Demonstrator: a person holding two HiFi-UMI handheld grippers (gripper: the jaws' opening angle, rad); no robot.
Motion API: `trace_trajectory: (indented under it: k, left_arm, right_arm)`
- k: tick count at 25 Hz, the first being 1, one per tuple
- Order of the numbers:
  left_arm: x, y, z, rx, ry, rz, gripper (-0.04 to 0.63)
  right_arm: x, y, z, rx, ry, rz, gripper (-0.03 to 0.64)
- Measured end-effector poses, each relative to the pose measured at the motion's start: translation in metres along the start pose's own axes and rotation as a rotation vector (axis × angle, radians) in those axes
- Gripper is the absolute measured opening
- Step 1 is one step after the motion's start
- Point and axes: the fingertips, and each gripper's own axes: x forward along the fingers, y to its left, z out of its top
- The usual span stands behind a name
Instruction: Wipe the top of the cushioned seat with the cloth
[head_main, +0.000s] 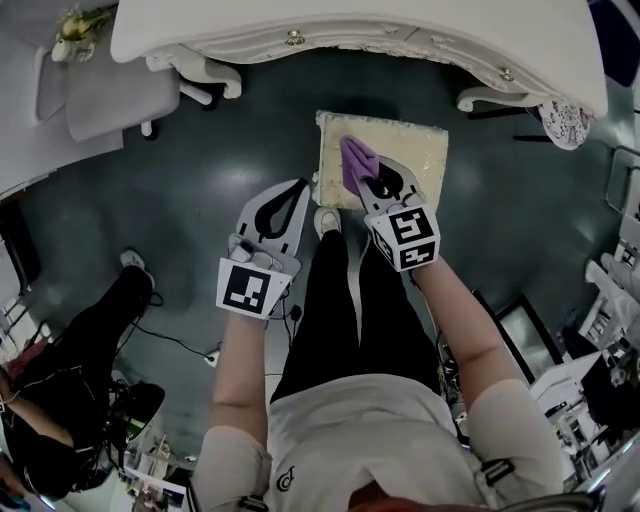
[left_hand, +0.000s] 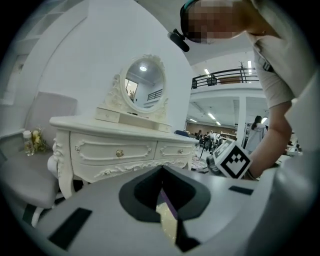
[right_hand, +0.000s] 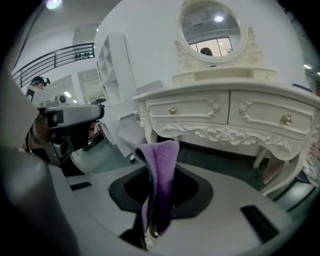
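The cushioned seat is a cream, square stool on the dark floor in front of me. A purple cloth lies on the near left part of its top, and my right gripper is shut on it. In the right gripper view the cloth sticks up from between the closed jaws. My left gripper hovers just left of the seat's near left corner, shut and holding nothing. Through its narrow slit in the left gripper view I see a sliver of cream seat and purple cloth.
A white carved dressing table with an oval mirror stands just beyond the seat. A grey chair is at the far left. My shoe touches the seat's near edge. Another person and floor cables are at lower left.
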Motion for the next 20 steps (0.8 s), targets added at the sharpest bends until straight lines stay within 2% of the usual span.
trace_trajectory:
  k: [3, 7, 11, 17, 20]
  left_arm:
    - [0.009, 0.019, -0.032, -0.037, 0.020, 0.015, 0.014]
    - [0.021, 0.042, -0.071, -0.015, 0.064, 0.025, 0.014]
    - [0.026, 0.049, -0.086, -0.026, 0.056, 0.026, 0.014]
    - [0.039, 0.053, -0.101, -0.040, 0.046, -0.005, 0.014]
    - [0.044, 0.054, -0.101, -0.014, 0.039, -0.021, 0.014]
  right_arm:
    - [0.038, -0.010, -0.026, 0.022, 0.041, 0.010, 0.089]
    - [0.088, -0.025, -0.061, 0.051, 0.086, -0.003, 0.089]
    - [0.123, -0.027, -0.089, 0.074, 0.118, 0.012, 0.089]
    - [0.160, -0.047, -0.110, -0.027, 0.152, -0.032, 0.091]
    - [0.167, -0.049, -0.111, -0.041, 0.154, -0.036, 0.092]
